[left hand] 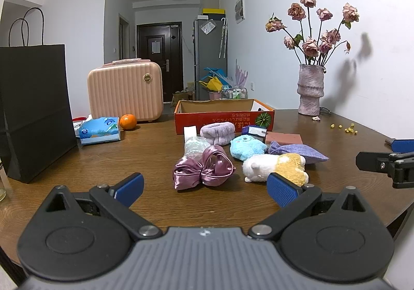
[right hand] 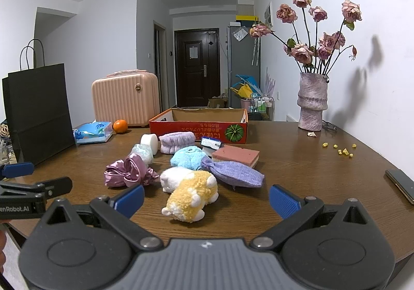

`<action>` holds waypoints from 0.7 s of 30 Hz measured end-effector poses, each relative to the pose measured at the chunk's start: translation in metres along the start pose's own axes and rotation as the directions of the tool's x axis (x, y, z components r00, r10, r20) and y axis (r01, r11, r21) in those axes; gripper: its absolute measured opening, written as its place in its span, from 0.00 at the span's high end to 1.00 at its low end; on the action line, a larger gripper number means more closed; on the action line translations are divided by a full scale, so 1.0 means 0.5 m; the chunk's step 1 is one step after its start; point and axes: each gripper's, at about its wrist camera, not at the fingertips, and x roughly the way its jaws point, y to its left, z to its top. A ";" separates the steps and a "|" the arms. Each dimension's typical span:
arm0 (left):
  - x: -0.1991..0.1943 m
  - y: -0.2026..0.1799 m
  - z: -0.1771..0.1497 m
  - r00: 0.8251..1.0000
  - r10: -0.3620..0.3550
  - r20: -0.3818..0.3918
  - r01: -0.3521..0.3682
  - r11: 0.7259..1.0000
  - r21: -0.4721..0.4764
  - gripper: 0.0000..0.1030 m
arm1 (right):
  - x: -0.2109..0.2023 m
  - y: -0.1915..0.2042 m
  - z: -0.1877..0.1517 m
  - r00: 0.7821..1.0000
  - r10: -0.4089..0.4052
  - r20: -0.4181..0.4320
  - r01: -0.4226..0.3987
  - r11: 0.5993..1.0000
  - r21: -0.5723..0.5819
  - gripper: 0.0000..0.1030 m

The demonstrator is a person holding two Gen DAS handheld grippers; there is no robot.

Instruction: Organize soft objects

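Soft things lie in a cluster on the wooden table (left hand: pixel 129 160): a mauve satin bow (left hand: pixel 203 169) (right hand: pixel 129 172), a yellow-and-white plush (left hand: pixel 276 167) (right hand: pixel 191 193), a blue plush (left hand: pixel 245 146) (right hand: pixel 187 158), a lilac fabric pouch (left hand: pixel 297 151) (right hand: pixel 235 173), a purple fluffy band (left hand: pixel 217 129) (right hand: pixel 177 141) and a pink sponge (right hand: pixel 235 154). Behind them stands an open red cardboard box (left hand: pixel 222 119) (right hand: pixel 196 128). My left gripper (left hand: pixel 205 190) is open just short of the bow. My right gripper (right hand: pixel 207 198) is open, with the yellow plush lying between its fingers' line, untouched.
A black paper bag (left hand: pixel 33 109), a tissue pack (left hand: pixel 99 129), an orange (left hand: pixel 128 121) and a pink case (left hand: pixel 125 89) stand at the left. A vase of dried roses (right hand: pixel 311 101) is at the back right, yellow crumbs (right hand: pixel 341 150) and a phone (right hand: pixel 401 184) to the right.
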 end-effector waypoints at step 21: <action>0.000 0.000 0.000 1.000 0.000 0.001 0.000 1.000 0.001 0.00 | 0.003 -0.004 -0.001 1.000 -0.003 -0.001 0.003 1.000 -0.002 0.00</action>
